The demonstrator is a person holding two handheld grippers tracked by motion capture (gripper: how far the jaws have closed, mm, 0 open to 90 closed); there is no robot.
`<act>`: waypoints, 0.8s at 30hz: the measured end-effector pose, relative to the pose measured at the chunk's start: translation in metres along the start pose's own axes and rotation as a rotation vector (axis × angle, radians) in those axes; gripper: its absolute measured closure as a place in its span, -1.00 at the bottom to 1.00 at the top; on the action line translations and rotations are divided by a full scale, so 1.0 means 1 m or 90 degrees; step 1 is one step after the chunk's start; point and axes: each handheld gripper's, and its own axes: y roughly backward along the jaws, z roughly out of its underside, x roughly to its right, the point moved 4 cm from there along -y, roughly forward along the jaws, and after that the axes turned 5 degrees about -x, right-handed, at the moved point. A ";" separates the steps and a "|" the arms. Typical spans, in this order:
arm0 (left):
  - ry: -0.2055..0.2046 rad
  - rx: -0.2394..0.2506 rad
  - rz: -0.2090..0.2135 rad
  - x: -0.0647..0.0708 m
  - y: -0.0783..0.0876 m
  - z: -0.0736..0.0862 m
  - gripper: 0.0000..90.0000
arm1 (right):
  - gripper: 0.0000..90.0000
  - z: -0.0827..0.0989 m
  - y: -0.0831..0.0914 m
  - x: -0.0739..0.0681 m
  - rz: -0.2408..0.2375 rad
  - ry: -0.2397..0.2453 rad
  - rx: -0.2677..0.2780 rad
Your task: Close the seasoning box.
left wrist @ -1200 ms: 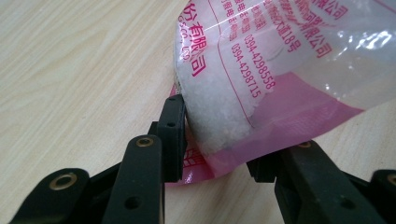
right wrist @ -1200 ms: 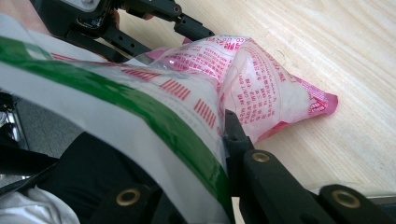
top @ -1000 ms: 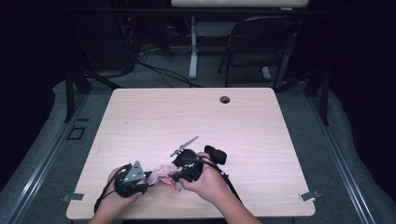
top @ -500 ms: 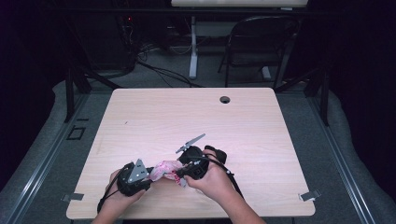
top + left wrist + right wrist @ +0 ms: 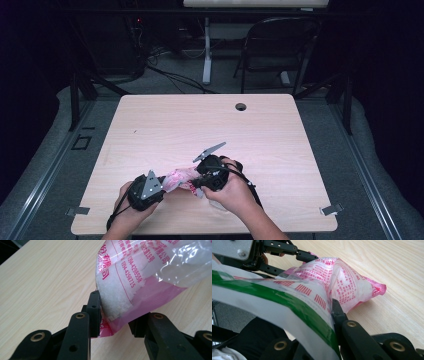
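Where the high view looks down, your left gripper (image 5: 167,184) and right gripper (image 5: 197,181) meet at the table's (image 5: 280,135) near edge w/ the pink-printed plastic bag (image 5: 181,177) stretched btwn them. In the left gripper view, the bag (image 5: 140,282), white granules inside, sits btwn your jaws; both pads touch its lower corner, clamped on it. In the right gripper view, your jaws are pinched together on the bag's (image 5: 342,282) green-striped end, left gripper (image 5: 294,255) beyond it.

Both grippers, left gripper (image 5: 162,186) and right gripper (image 5: 200,181), apparently hold pink bag (image 5: 180,178) over table (image 5: 200,125).
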 end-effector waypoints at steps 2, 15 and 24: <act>-0.004 -0.005 -0.006 0.001 0.001 -0.001 0.50 | 1.00 0.001 0.001 0.001 -0.001 0.005 0.001; -0.024 -0.006 -0.046 0.004 0.005 -0.011 0.52 | 1.00 0.003 0.008 0.008 -0.004 0.010 0.019; -0.060 -0.005 -0.086 0.006 0.005 -0.028 0.53 | 1.00 0.009 0.018 0.018 -0.001 0.017 0.054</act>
